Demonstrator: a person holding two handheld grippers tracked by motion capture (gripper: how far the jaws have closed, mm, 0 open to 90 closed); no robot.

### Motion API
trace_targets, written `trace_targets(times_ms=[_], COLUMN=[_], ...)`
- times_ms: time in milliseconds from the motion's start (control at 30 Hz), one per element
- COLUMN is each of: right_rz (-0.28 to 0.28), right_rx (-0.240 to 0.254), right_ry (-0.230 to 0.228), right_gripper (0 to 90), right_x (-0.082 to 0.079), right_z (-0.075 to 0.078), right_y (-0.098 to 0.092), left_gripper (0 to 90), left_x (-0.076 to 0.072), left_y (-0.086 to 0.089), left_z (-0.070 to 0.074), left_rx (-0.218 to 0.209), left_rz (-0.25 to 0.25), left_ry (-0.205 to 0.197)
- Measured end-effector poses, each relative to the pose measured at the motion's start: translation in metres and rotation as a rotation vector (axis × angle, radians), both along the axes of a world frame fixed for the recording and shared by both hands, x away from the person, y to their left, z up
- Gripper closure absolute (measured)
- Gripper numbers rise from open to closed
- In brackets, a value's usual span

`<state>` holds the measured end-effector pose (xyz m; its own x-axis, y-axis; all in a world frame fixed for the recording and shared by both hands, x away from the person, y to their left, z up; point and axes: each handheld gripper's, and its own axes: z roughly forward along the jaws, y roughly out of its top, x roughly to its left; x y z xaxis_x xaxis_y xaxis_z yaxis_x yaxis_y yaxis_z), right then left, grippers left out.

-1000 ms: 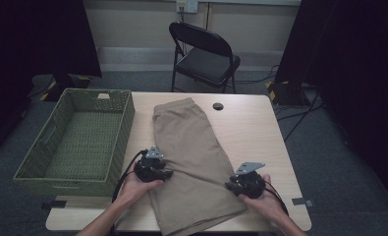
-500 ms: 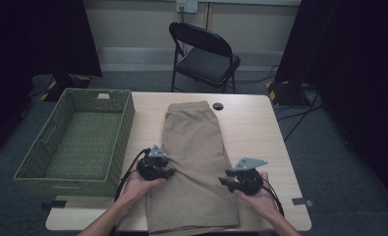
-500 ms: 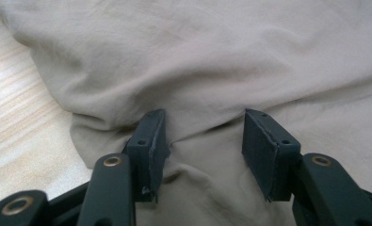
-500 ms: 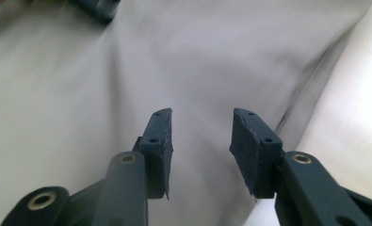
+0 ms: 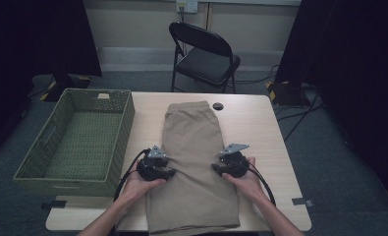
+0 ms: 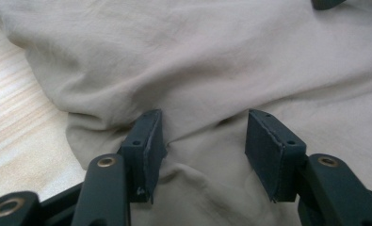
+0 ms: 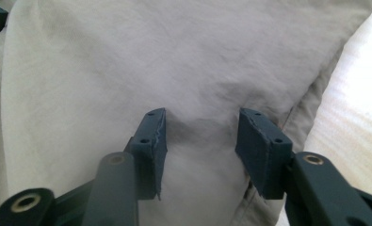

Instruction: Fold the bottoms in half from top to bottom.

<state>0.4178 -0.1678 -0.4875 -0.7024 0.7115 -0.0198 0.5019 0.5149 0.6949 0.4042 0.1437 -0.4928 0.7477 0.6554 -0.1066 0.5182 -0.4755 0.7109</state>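
Note:
A pair of khaki shorts lies lengthwise down the middle of the light wooden table, waistband at the far end. My left gripper rests on the cloth's left edge and my right gripper on its right side, each held in a hand. In the left gripper view the shorts lie rumpled under the left gripper, whose jaws have just been opening, with a soft fold between them but no pinch. The right gripper has also just been opening, above smooth fabric.
A green woven basket stands on the table's left part. A small black round cap lies near the far edge. Behind the table stands a black folding chair. Bare wood lies right of the shorts.
The shorts, slanted and spread to the right before, now lie straight and narrower. My right gripper has moved left and a little farther up the table. The left hand stayed in place.

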Motion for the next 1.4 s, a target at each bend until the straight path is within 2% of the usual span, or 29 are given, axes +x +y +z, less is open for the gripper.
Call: trace_targets(times_ms=[267, 300, 533, 767, 900, 1033, 1167, 1233, 1300, 1400], right_rz=[0.012, 0.01, 0.027, 0.037, 0.039, 0.052, 0.058, 0.065, 0.069, 0.063], right_rx=[-0.014, -0.013, -0.024, -0.015, -0.029, -0.03, -0.029, -0.044, -0.052, -0.034], right_ry=[0.035, 0.046, 0.043, 0.065, 0.059, 0.071, 0.087, 0.091, 0.103, 0.104], right_gripper=[49.5, 48.6, 47.3, 47.3, 46.8, 46.6, 46.2, 44.0, 41.3, 39.7], right_x=[-0.003, -0.005, -0.024, -0.034, -0.041, -0.048, -0.055, -0.061, -0.062, -0.057], right_z=[-0.002, -0.001, -0.001, 0.0, 0.0, 0.001, 0.002, 0.003, 0.004, 0.007], right_y=[0.001, 0.0, -0.005, -0.013, -0.015, -0.019, -0.022, -0.021, -0.019, -0.018], left_gripper=[43.2, 42.6, 40.3, 40.5, 41.8, 41.8, 42.2, 42.2, 41.8, 40.1], left_x=[-0.001, -0.001, -0.005, -0.013, -0.019, -0.03, -0.038, -0.037, -0.034, -0.027], left_y=[-0.001, -0.001, -0.004, -0.005, -0.006, -0.006, -0.009, -0.01, -0.008, -0.004], left_z=[-0.002, -0.002, -0.002, 0.0, 0.001, 0.004, 0.009, 0.01, 0.013, 0.021], left_rx=[-0.008, -0.009, -0.011, -0.016, -0.012, -0.019, 0.012, 0.002, -0.024, -0.056], left_rz=[-0.009, -0.011, -0.032, -0.073, -0.1, -0.117, -0.168, -0.176, -0.167, -0.132], left_ry=[-0.017, -0.018, -0.008, 0.026, 0.037, 0.091, 0.134, 0.156, 0.158, 0.136])
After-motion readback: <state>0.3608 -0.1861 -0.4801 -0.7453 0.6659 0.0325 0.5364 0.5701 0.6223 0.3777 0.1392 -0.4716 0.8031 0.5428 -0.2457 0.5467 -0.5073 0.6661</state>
